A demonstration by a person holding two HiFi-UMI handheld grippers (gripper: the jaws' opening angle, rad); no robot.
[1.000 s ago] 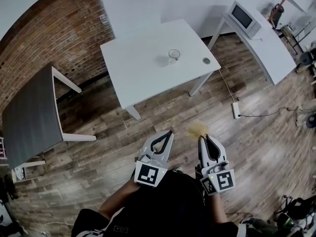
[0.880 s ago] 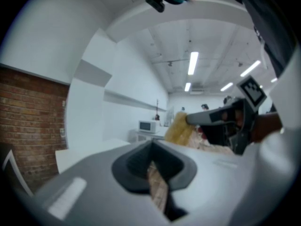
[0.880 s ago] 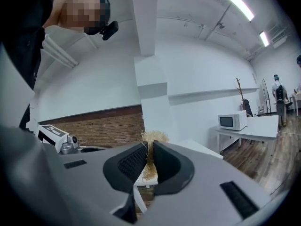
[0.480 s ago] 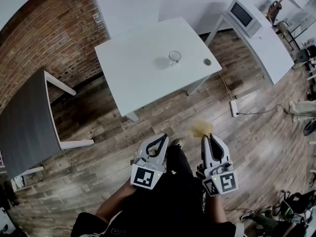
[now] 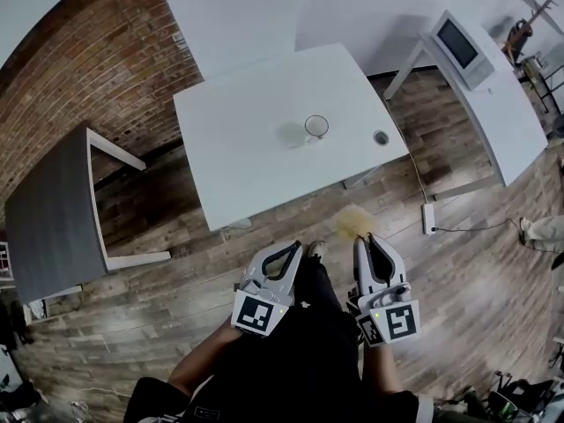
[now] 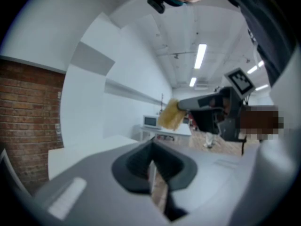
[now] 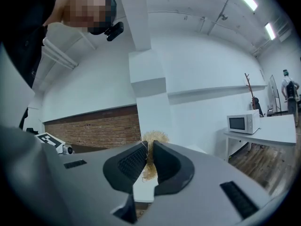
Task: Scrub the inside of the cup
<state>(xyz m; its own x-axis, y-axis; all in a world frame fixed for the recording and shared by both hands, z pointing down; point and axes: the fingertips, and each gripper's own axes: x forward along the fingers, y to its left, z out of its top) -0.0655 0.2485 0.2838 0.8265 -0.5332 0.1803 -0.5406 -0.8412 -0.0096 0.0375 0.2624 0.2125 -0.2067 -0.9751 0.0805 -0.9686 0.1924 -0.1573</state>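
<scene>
Currently the small clear glass cup (image 5: 316, 128) is standing upright near the middle of the white square table (image 5: 238, 174), well apart from both grippers, with a small round grey dish (image 5: 381, 137) lying beside it toward the table's right edge.

Step in hand, as I judge it: the approach. Scrubbing is not yet begun.

- The right gripper (image 5: 363, 239) is pinching a tuft of pale yellow fibrous scrubber (image 5: 355, 222); in the right gripper view its jaws are pressing on the strands.
- The left gripper (image 5: 295, 249) is carrying nothing, its jaws pressed together in its own view.
- Both are hanging over the wooden plank floor (image 5: 176, 263), short of the table.

Next move, I am guessing: closing the gap, parting the left jaws to steady the cup, then lowering the scrubber into its mouth.

Against the earlier frames, the table and cup are sitting lower and nearer in the head view, so the person is walking closer. Both jaw states are unchanged.
</scene>
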